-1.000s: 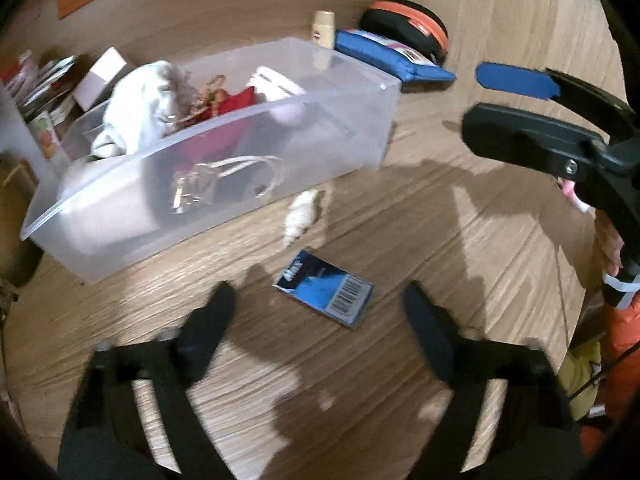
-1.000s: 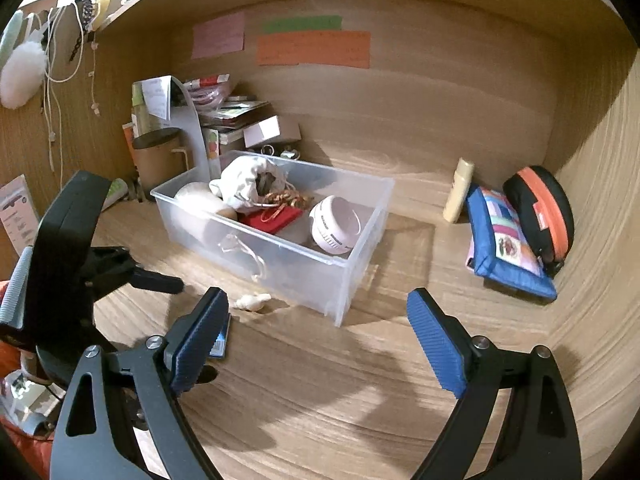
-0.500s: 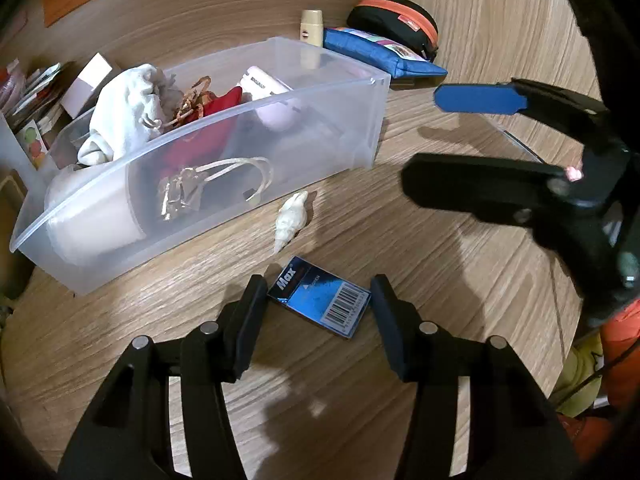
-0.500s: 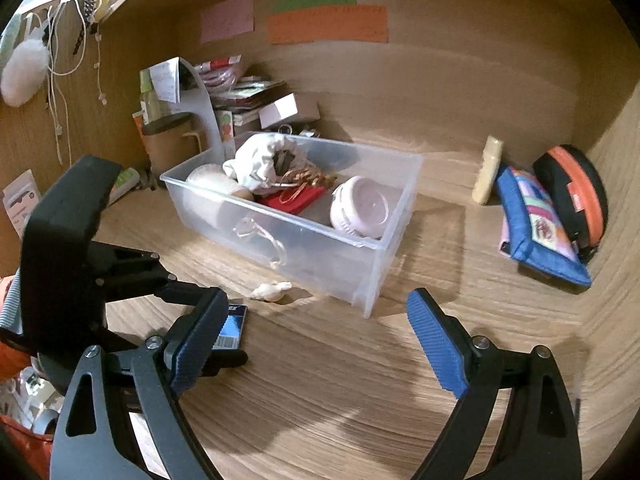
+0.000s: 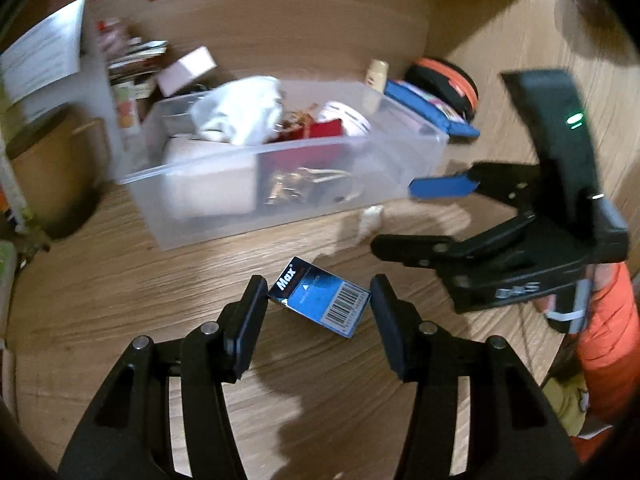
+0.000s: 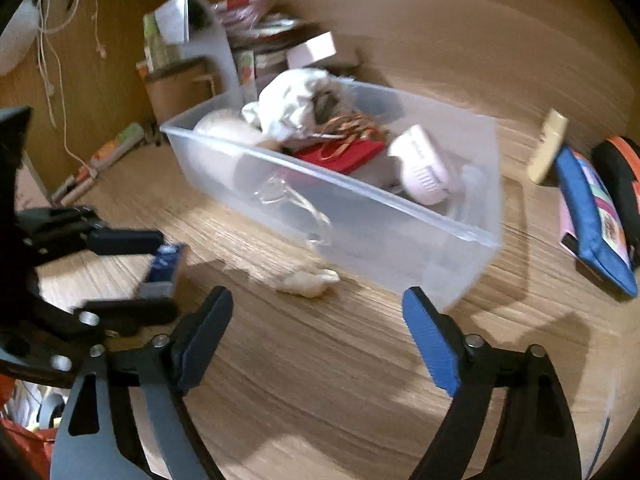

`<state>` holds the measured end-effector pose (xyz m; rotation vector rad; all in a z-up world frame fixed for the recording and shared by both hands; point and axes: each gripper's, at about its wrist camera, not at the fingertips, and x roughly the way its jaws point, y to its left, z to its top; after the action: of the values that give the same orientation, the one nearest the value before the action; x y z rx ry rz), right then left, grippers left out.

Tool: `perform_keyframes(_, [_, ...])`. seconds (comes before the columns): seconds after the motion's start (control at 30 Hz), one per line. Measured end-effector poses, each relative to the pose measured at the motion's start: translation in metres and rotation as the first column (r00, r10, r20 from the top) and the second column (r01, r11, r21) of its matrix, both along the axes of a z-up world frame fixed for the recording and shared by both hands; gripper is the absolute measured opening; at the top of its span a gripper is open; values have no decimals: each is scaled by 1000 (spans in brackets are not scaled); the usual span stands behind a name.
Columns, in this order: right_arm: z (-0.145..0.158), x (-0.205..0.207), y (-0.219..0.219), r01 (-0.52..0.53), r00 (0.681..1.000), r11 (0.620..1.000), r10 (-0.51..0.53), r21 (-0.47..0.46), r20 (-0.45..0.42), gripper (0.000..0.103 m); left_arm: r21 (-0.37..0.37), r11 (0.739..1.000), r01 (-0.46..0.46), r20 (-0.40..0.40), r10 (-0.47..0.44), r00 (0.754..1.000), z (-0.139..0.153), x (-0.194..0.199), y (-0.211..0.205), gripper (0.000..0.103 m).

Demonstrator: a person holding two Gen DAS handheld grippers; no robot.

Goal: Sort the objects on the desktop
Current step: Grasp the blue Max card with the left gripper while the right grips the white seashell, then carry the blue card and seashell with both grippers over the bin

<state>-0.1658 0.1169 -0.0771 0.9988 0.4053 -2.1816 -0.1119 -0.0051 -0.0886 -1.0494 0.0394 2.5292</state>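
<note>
Wood-grain table (image 5: 120,300) carries a clear plastic bin (image 5: 280,184) of odds and ends. Left gripper (image 5: 318,304) is clenched on a small blue card (image 5: 318,296) lettered "Max", with a barcode at 1 end. Right gripper (image 6: 318,320) hangs over a small white seashell (image 6: 306,280) beside the bin, its 2 jaws closing with nothing between them.
</note>
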Motion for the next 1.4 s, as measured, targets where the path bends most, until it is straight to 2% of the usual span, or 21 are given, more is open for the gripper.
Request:
perform_keyframes(0.03, [-2, -1, -5, -3, 1000, 1000, 2, 9, 5, 67, 11, 1000, -6, -6, 6, 1000, 1, 2, -5, 52])
perform_keyframes(0.07, [-5, -4, -9, 1, 1000, 1000, -2, 21, 8, 63, 16, 1000, -12, -10, 12, 1000, 1, 4, -9, 52])
perform_keyframes(0.2, [-15, -9, -19, 10, 999, 998, -12, 59, 34, 55, 43, 998, -36, -16, 37, 999, 1, 8, -20, 52])
perform_keyframes(0.37, [-15, -8, -23, 16, 999, 998, -18, 56, 30, 47, 76, 996, -54, -6, 55, 998, 1, 9, -33, 52])
perform_keyframes(0.5, [-14, -5, -26, 16, 1000, 998, -17, 53, 25, 33, 98, 993, -61, -11, 62, 998, 2, 12, -40, 52])
perform_keyframes(0.63, [-13, 2, -30, 20, 1000, 997, -20, 75, -3, 31, 112, 991, -66, -19, 68, 997, 5, 12, -44, 52])
perform_keyframes(0.93, [5, 24, -22, 8, 998, 999, -5, 52, -62, 30, 123, 990, -73, -51, 79, 996, 15, 10, -45, 52])
perform_keyframes(1.4, [54, 46, 1, 2, 984, 999, -10, -46, -178, 30, 125, 990, -71, -121, 87, 989, 45, 7, -28, 52])
